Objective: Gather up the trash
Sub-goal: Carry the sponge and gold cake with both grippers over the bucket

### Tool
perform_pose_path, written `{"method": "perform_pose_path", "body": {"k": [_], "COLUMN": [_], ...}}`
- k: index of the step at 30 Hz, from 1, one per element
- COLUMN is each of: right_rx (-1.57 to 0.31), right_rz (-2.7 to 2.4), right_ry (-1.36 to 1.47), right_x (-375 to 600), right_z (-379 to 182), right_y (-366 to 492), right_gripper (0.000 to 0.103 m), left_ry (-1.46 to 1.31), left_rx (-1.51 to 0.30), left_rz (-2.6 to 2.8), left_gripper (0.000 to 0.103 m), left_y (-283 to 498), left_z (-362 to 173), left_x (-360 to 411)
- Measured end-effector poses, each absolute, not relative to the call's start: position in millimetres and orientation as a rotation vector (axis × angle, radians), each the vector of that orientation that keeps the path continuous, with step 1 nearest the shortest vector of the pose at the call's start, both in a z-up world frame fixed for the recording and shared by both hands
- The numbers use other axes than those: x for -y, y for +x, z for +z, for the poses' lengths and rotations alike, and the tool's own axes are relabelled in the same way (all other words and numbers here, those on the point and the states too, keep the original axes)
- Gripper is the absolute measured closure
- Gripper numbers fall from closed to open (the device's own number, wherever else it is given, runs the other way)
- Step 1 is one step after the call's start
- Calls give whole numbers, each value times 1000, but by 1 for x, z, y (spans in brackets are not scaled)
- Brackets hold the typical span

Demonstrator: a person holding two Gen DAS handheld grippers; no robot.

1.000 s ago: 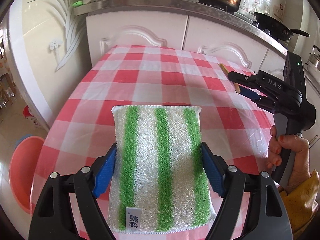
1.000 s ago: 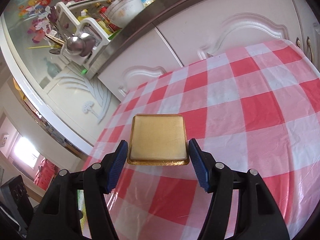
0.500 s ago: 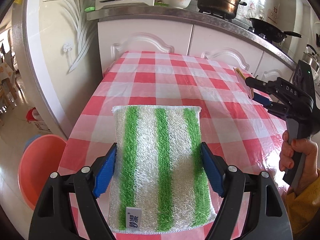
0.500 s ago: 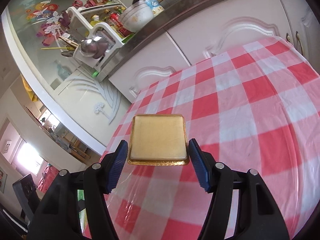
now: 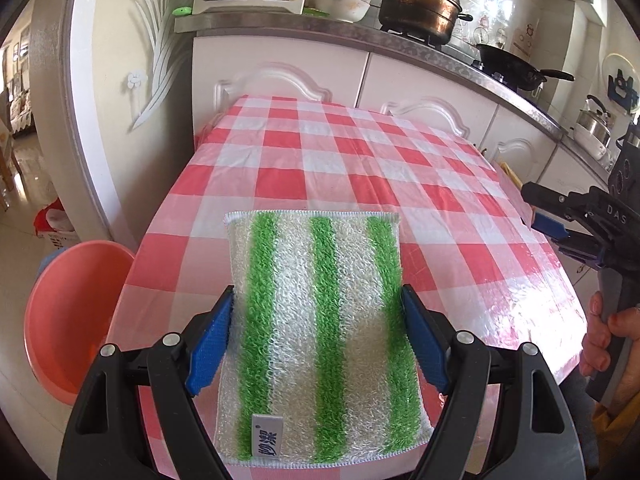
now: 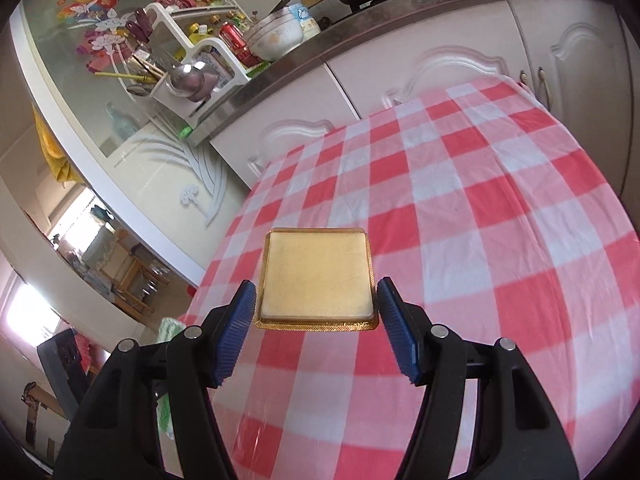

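Left to right, using the checked table (image 5: 360, 168) as reference. A pink basin (image 5: 72, 320) sits on the floor off the table's left edge; I see much more of it than a second ago, and more of the table's near end too, so both my hands have pulled back from the table.

My left gripper (image 5: 318, 320) is clamped on the green-striped scouring pad (image 5: 320, 332), blue pads pressing both side edges, and the pad is held over the table's near-left corner. Grip unchanged from before.

My right gripper (image 6: 316, 312) pinches the gold square tray (image 6: 316, 276) by its side edges, above the table's near edge, same hold as earlier. In the left view that gripper has shifted out past the table's right edge, with the person's hand (image 5: 608, 336) on its handle.
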State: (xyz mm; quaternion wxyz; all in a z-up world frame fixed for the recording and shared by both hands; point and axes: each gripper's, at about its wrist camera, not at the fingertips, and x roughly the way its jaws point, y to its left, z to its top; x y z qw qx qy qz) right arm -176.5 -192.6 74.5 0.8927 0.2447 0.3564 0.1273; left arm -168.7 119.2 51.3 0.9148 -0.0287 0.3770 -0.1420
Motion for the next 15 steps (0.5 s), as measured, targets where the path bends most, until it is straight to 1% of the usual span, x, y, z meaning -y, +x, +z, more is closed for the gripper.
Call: {"method": "perform_pose_path", "body": {"k": [8,15], "right_rx": [-760,-749], "right_rz": [261,362], "right_ry": [457,484], "right_x": [198,179], "right_z": [95,105], "right_y": [-196,-175], "right_gripper": [40,40], "left_ry": [-93,-138], "left_rx": [-718,-690], "left_rz": [-263,-172], "left_gripper": [24,24], "left_y": [-178,-182], "left_z": [71,85], "left_x": [-125,-156]}}
